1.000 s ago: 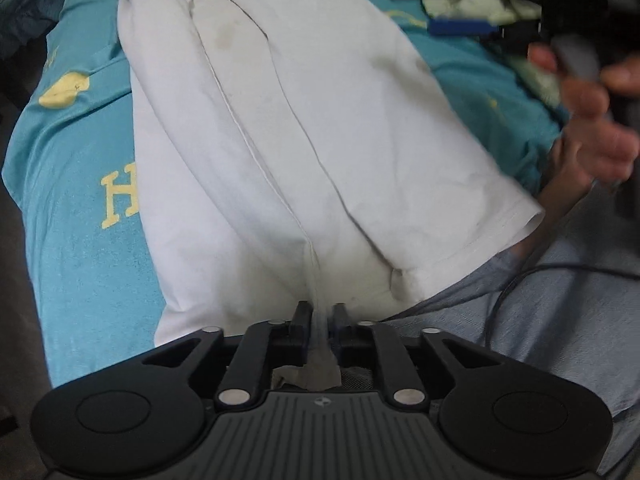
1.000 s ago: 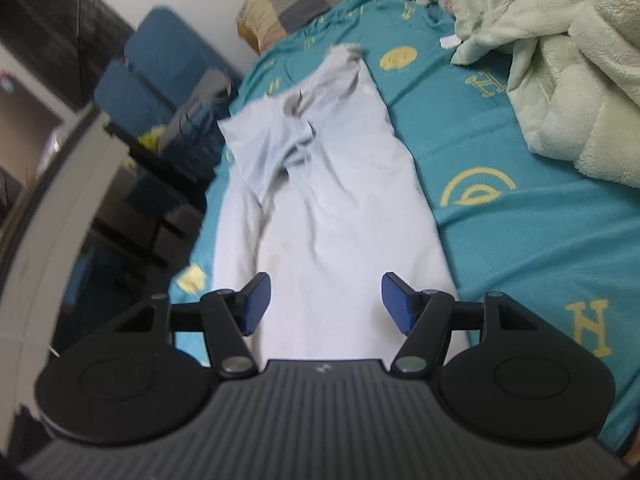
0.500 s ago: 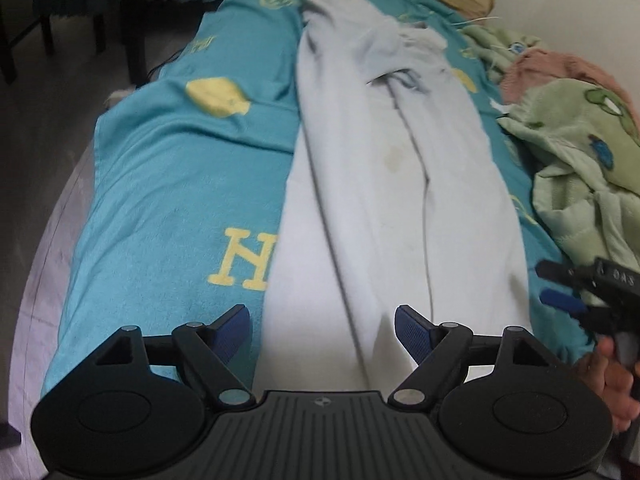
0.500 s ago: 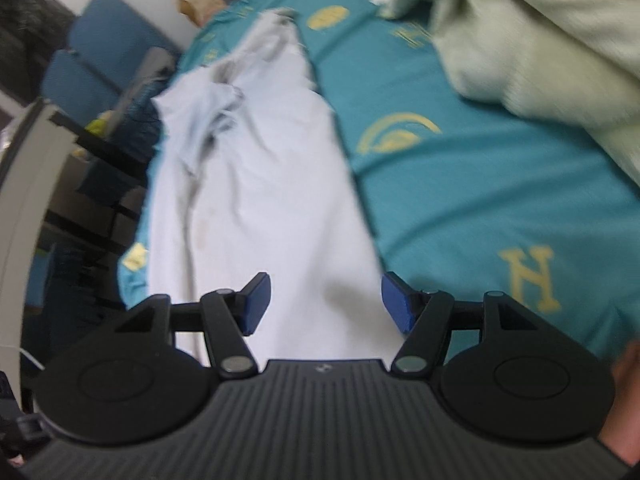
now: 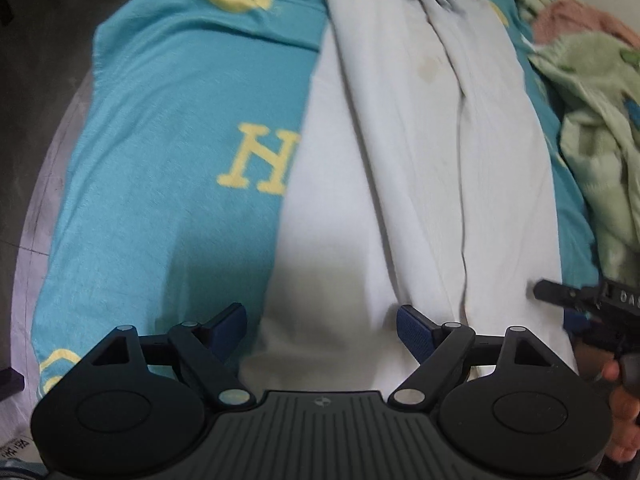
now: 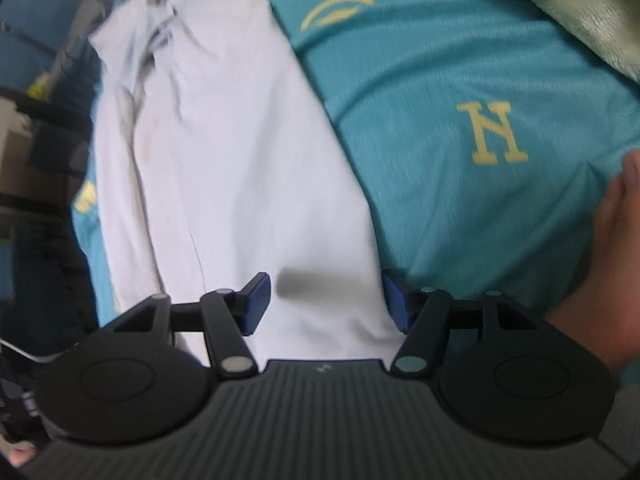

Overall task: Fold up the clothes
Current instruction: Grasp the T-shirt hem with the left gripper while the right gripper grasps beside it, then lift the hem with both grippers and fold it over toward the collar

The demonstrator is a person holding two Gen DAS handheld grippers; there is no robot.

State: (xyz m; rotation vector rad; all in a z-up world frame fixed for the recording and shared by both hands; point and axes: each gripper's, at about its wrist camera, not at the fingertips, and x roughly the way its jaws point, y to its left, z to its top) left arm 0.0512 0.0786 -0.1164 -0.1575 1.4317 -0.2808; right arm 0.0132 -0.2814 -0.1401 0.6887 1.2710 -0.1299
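Observation:
A pale grey-white garment (image 5: 420, 168) lies lengthwise on a teal bedspread (image 5: 168, 152), folded into a long strip with a bunched far end. My left gripper (image 5: 320, 320) is open just above the garment's near hem, nothing between its blue pads. In the right wrist view the same garment (image 6: 224, 152) runs up the left half of the frame. My right gripper (image 6: 326, 304) is open over its near right corner, its right pad at the cloth's edge. The other gripper (image 5: 592, 300) shows at the right edge of the left wrist view.
A green fleece blanket (image 5: 596, 112) and pink cloth (image 5: 576, 16) are piled right of the garment. A cream fleece (image 6: 560, 4) lies at the top right. A person's hand (image 6: 612, 264) rests on the bedspread. Blue chairs (image 6: 36, 36) and the floor (image 5: 36, 40) lie beyond the bed's left edge.
A second ago my left gripper was shut on the garment's hem; it has let go and opened. Both grippers have dropped closer to the garment's near end.

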